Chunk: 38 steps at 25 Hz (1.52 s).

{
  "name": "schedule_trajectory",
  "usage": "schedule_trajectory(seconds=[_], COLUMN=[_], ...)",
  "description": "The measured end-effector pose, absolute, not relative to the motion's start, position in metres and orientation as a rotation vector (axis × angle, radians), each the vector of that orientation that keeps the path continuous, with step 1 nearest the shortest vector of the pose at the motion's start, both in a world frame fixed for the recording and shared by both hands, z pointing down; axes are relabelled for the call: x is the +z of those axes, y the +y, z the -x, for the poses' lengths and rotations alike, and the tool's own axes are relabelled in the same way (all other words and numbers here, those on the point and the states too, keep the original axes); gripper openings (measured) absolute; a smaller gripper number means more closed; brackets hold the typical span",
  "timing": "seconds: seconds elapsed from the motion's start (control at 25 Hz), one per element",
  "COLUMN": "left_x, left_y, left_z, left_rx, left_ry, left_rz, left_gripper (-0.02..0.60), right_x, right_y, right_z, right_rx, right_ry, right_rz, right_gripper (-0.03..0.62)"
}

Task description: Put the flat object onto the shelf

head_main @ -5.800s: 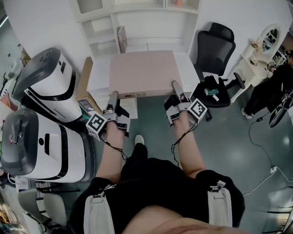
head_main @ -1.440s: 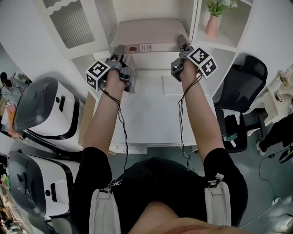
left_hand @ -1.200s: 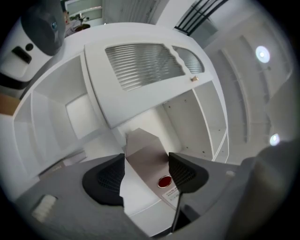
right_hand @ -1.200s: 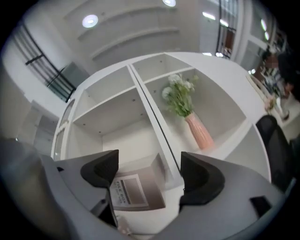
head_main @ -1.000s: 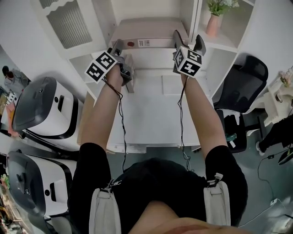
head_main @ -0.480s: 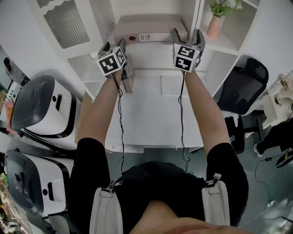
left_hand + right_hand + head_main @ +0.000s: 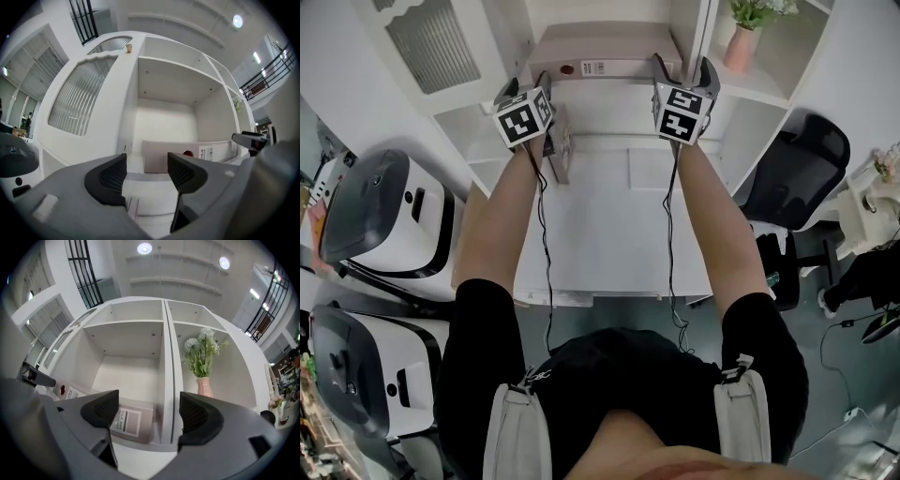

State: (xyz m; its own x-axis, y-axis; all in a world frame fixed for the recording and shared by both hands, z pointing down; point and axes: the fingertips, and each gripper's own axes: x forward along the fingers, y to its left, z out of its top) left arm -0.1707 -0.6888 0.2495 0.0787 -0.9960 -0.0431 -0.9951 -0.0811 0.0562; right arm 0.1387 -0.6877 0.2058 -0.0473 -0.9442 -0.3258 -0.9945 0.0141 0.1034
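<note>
Pink-beige flat box [image 7: 605,47]: lies flat in centre bay of white shelf [image 7: 703,42], label end facing out.
L claw [image 7: 146,174]: jaws apart, nothing clamped; box seen beyond gap.
R claw [image 7: 146,414]: jaws wide apart, empty; box corner & shelf divider beyond.
Bench [image 7: 609,225]: white, under both forearms.
Room: pink vase [image 7: 739,52] w/ plant in next bay; black chair [image 7: 792,169] at right; white-black machines [image 7: 380,211] at left.

White shelf [image 7: 697,56], top centre of frame: pinkish flat box [image 7: 605,45] lies in the middle compartment; pink vase [image 7: 741,52] with a plant stands in the right compartment.
</note>
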Motion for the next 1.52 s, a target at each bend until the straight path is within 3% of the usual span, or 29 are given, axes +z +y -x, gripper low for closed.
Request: schedule_trajectory(seconds=[0.08, 0.16, 0.2, 0.32, 0.36, 0.76, 1.16, 1.52], left_x=[0.247, 0.243, 0.24, 0.226, 0.222, 0.261, 0.372, 0.382], left_y=[-0.68, -0.668, -0.662, -0.638, -0.629, -0.54, -0.456, -0.435], left_z=[0.172, 0.17, 0.169, 0.166, 0.165, 0.153, 0.171, 0.156], left_rx=[-0.119, -0.105, -0.101, -0.121, -0.131, -0.215, -0.045, -0.046], left_ry=[-2.09, -2.084, -2.092, -2.141, -2.157, -2.052, -2.031, -1.966], left_rz=[-2.308, -2.338, -2.361, -2.445, -2.474, -2.551, -2.456, -2.49], left_gripper=[0.243, 0.152, 0.108, 0.032, 0.023, 0.018, 0.018, 0.018], right_x=[0.207, 0.208, 0.208, 0.206, 0.206, 0.242, 0.362, 0.379], right_y=[-0.678, -0.666, -0.659, -0.635, -0.627, -0.551, -0.482, -0.465], right_z=[-0.134, -0.128, -0.127, -0.125, -0.122, -0.097, -0.094, -0.093], right_rx=[0.424, 0.395, 0.381, 0.379, 0.388, 0.363, 0.068, 0.05], right_ry=[2.143, 2.176, 2.18, 2.159, 2.163, 2.251, 2.327, 2.368], right_rz=[1.994, 1.937, 1.923, 1.909, 1.896, 1.732, 1.691, 1.717], right_gripper=[0.393, 0.372, 0.308, 0.037, -0.002, -0.002, -0.003, -0.003])
